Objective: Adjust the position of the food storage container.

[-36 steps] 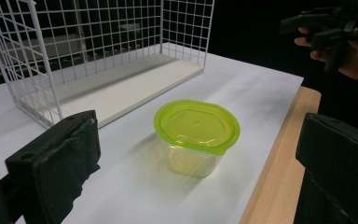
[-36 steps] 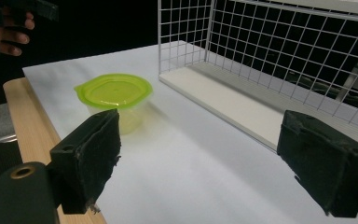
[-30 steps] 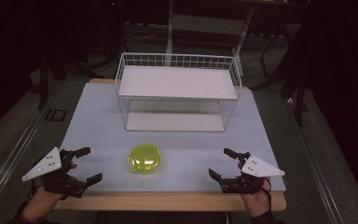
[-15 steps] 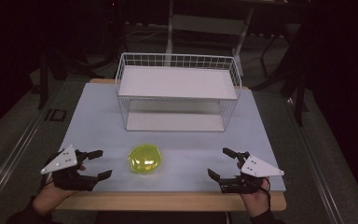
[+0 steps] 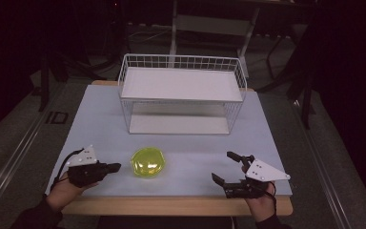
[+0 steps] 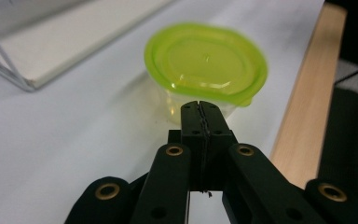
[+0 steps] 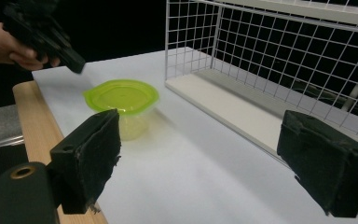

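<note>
with its jaws pressed together on nothing, the left gripper [image 5: 108,168] near the table's front edge should part them again before closing on the tub [image 5: 148,162], while the right gripper [image 5: 229,168] waits apart.

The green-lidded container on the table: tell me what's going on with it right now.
A person holds a gripper in each hand at the table. The left gripper has just closed its jaws on nothing and points at the green-lidded container, stopping just short of it. The right gripper rests open near the front edge, apart from it. The white wire rack stands behind.
</note>
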Demonstrator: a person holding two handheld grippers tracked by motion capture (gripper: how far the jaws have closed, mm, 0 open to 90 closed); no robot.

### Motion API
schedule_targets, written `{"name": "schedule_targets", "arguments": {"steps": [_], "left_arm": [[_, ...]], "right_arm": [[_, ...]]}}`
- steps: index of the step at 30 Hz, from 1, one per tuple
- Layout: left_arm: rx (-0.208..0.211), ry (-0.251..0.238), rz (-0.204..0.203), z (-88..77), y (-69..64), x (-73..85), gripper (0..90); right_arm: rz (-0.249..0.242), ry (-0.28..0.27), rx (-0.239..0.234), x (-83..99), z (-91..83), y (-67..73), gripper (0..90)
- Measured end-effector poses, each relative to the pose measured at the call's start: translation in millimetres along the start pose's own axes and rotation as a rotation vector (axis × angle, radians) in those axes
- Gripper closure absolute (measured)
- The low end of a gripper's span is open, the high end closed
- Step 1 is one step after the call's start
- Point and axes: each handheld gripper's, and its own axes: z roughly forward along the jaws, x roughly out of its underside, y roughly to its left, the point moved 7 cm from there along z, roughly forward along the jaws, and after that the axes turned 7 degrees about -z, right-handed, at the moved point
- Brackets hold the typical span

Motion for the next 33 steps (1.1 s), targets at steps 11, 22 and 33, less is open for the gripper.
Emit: {"name": "schedule_targets", "arguments": {"steps": [11,22,33], "left_arm": [[-0.006,0.055,-0.016,30.9,5.6,-4.5,90.0],[-0.04,0.082,-0.05,30.8,13.6,-1.3,89.9],[-0.024,0.131,-0.052,54.8,13.0,-6.7,89.9]], "right_arm": [[-0.006,-0.007,-0.001,-1.2,-2.1,0.2,13.1],[-0.005,-0.014,0.002,-2.5,-4.0,-0.3,13.1],[-0.006,-0.014,0.0,-2.8,-3.7,0.3,13.1]]}}
